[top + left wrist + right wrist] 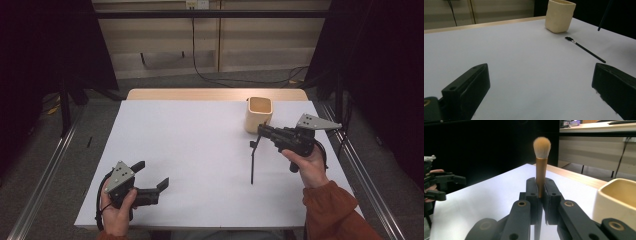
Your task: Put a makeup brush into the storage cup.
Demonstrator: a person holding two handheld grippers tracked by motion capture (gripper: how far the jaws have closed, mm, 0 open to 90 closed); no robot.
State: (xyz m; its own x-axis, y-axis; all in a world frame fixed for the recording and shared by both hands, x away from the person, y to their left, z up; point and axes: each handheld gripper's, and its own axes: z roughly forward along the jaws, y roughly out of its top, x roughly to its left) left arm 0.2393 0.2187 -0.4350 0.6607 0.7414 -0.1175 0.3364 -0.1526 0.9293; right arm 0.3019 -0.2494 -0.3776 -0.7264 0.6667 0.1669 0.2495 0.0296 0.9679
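Right claw (539, 192) grips unlabelled brush (541, 160) (bristles up)

The makeup brush (541, 165) has soft, fluffy pale bristles on a smooth, coppery metallic ferrule. The cup (259, 114) looks like matt cream ceramic or plastic with a slightly uneven surface. The table (190, 150) has a smooth, matt white top edged in pale wood. The right gripper (539, 188) is matt black plastic.
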